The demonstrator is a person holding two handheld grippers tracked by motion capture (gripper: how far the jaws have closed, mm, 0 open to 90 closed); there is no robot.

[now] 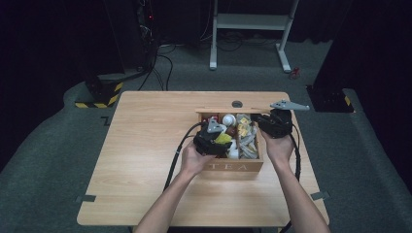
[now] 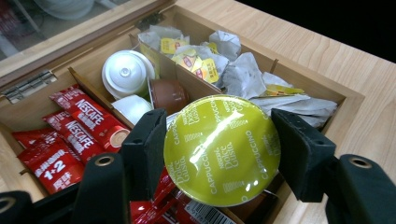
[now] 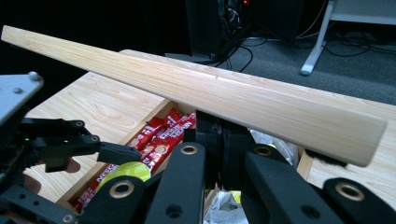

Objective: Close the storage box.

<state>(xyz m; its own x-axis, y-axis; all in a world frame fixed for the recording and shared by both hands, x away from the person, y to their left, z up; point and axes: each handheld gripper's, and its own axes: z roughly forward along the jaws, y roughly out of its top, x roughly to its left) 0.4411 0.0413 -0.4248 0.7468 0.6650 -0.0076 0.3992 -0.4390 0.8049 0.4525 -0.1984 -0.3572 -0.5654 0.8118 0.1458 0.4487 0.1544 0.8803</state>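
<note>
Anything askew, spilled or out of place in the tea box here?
Nothing spilled or damaged. The tea box sits square, its lid held up by the right gripper. The left gripper holds a green capsule above the red sachets. The tea bags look crumpled and loosely heaped.

In the left gripper view we see the green capsule [image 2: 222, 149] hiding the box [image 2: 322, 93] compartments beneath it, its lower rim cut off.

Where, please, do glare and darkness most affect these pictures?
Left gripper view: a bright glare streak crosses the green capsule's foil lid, washing out some print. High view: the table is lit, the surroundings nearly black. Right gripper view: the near black jaws look soft, the background dim.
</note>
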